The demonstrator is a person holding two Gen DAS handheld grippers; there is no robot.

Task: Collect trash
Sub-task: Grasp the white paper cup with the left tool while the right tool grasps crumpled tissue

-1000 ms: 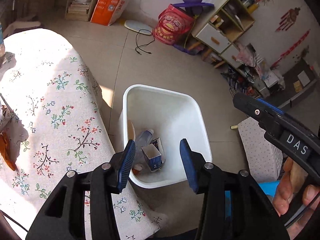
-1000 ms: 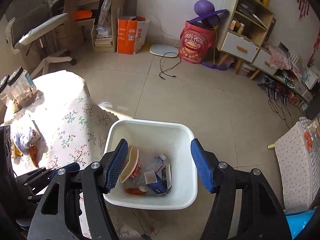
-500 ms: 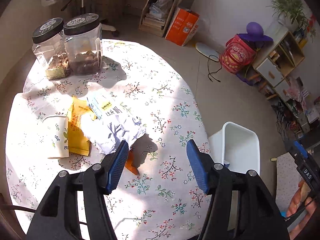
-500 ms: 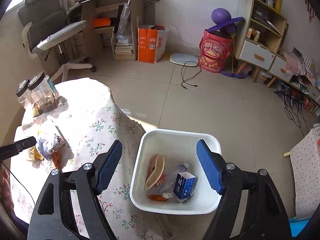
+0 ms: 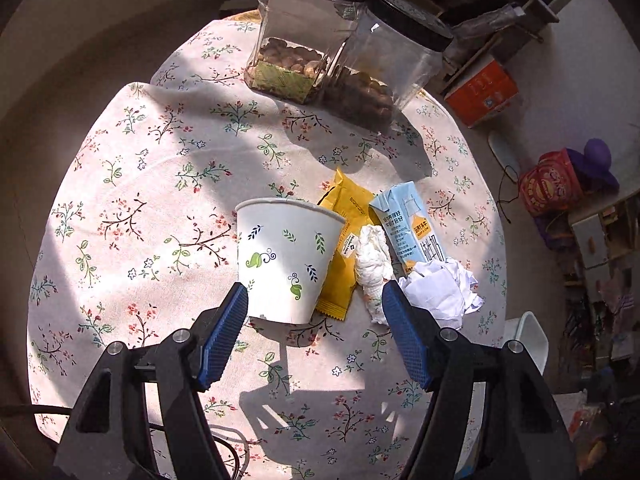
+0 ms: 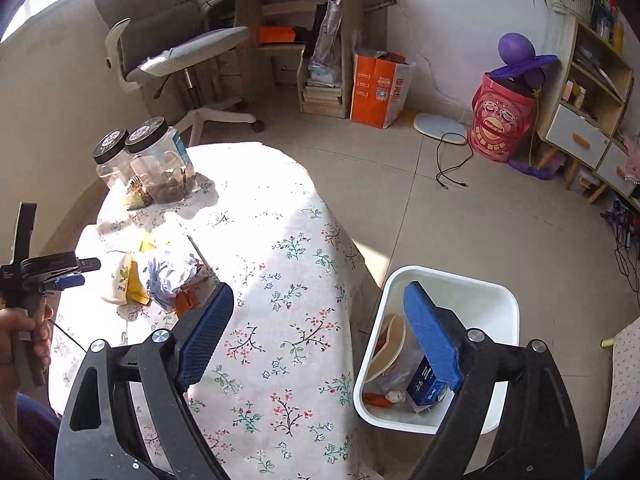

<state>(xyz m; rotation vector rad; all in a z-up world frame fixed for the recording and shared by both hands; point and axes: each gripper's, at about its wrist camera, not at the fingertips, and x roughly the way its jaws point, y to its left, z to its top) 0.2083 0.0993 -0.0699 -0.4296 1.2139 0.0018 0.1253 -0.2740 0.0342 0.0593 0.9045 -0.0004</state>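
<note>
A white paper cup (image 5: 286, 258) with leaf prints lies on its side on the floral tablecloth (image 5: 160, 184). Beside it lie a yellow wrapper (image 5: 346, 220), a twisted white tissue (image 5: 372, 268), a light-blue carton (image 5: 412, 226) and crumpled white paper (image 5: 440, 290). My left gripper (image 5: 314, 336) is open and empty, just short of the cup's base. My right gripper (image 6: 320, 336) is open and empty over the table edge. The white bin (image 6: 492, 300) on the floor holds a bowl, a bottle and a blue box. The left gripper (image 6: 70, 272) also shows in the right wrist view near the cup (image 6: 118, 280).
Two clear jars with black lids (image 5: 320, 40) stand at the table's far side, also seen in the right wrist view (image 6: 148, 160). An office chair (image 6: 176, 56), a desk, an orange bag (image 6: 378, 88), a red bucket (image 6: 500, 120) and a shelf unit stand around the floor.
My left gripper swung from above the bin to the table and closed in on the paper cup. My right gripper drew back from over the bin toward the table edge.
</note>
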